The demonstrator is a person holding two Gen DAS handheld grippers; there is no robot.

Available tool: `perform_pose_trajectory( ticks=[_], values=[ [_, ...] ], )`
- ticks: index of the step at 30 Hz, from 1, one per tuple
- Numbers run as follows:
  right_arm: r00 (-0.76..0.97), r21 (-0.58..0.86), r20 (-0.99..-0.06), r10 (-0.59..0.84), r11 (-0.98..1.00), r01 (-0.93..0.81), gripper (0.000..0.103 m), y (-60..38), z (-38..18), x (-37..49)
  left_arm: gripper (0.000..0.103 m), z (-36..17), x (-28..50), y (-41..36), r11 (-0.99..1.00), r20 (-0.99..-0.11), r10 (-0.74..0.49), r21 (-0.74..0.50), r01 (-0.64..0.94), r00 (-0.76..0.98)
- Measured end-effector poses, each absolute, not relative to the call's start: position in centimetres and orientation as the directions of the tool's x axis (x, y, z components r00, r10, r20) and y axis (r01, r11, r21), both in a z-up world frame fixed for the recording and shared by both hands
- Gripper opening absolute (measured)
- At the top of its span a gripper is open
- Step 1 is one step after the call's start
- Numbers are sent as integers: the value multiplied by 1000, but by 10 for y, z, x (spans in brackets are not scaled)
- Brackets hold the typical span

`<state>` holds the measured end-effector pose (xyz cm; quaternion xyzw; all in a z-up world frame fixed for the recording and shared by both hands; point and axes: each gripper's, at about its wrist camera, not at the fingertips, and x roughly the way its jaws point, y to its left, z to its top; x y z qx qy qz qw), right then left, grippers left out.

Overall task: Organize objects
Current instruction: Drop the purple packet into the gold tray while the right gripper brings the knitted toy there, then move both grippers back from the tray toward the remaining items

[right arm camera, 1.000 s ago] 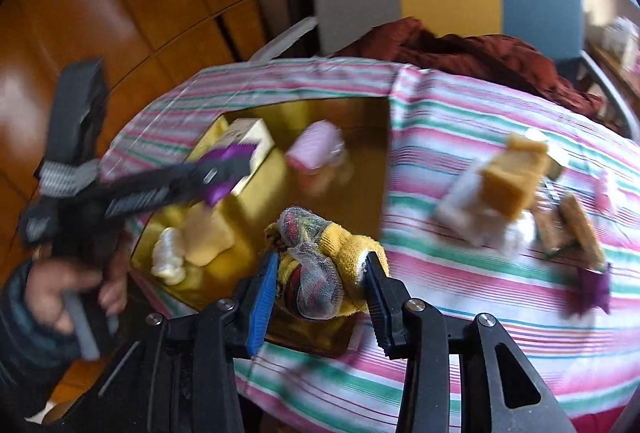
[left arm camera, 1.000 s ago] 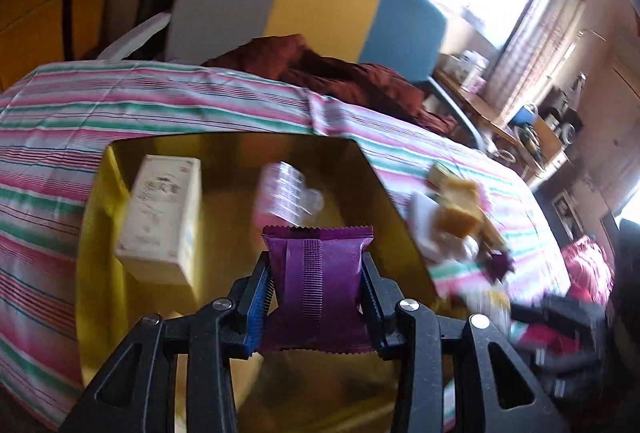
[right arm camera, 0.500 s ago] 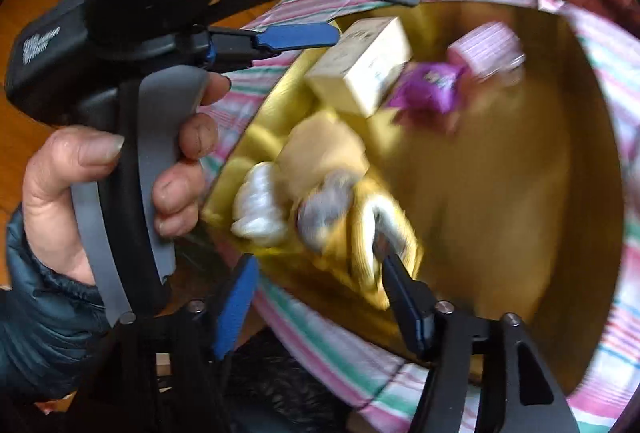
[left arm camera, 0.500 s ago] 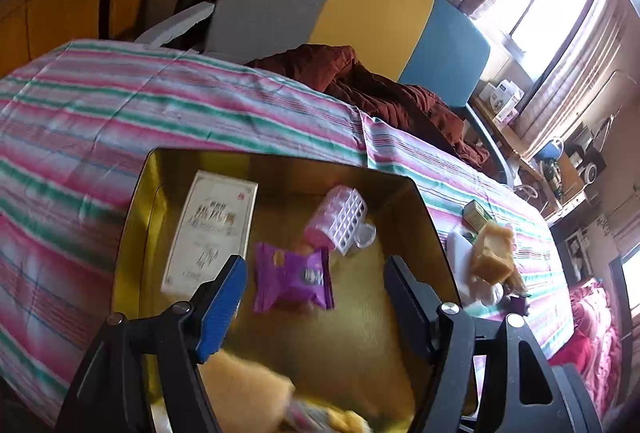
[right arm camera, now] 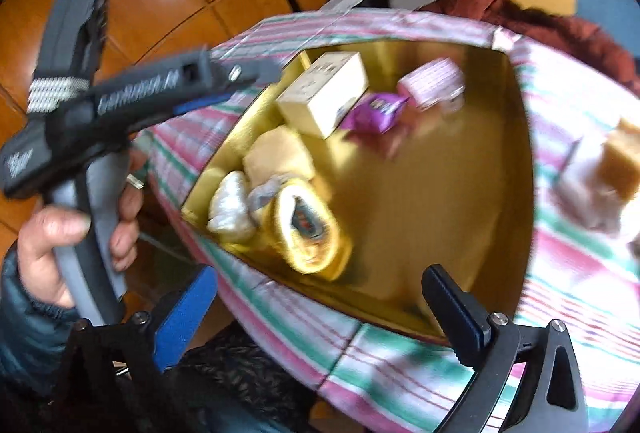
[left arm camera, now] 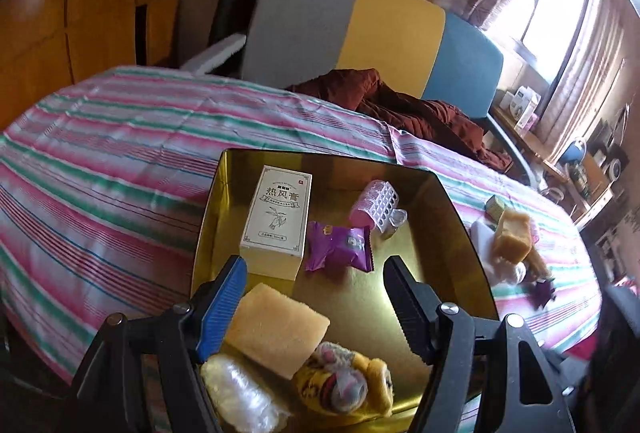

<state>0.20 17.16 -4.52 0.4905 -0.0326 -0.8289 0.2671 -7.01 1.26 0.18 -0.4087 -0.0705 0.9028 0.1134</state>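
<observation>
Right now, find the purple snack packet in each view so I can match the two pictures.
Left wrist view: the purple snack packet lies mid-frame in the gold tray, right of the white box.
Right wrist view: the packet sits upper centre, blurred, between the white box and the pink roller.
Shared landmark: the white box.

Purple packet (left arm camera: 339, 245) in gold tray (left arm camera: 460, 233) on pink-green striped cloth (left arm camera: 120, 161).
</observation>
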Motion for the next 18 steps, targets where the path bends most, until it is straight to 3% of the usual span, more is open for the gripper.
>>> perform_pose_trajectory(
  ticks=[18],
  values=[
    [-583,116,-785,-207,-975,191,103,218,-22,1,74,4,-26,53,-978,-703,167,-28,-208,-691]
  ],
)
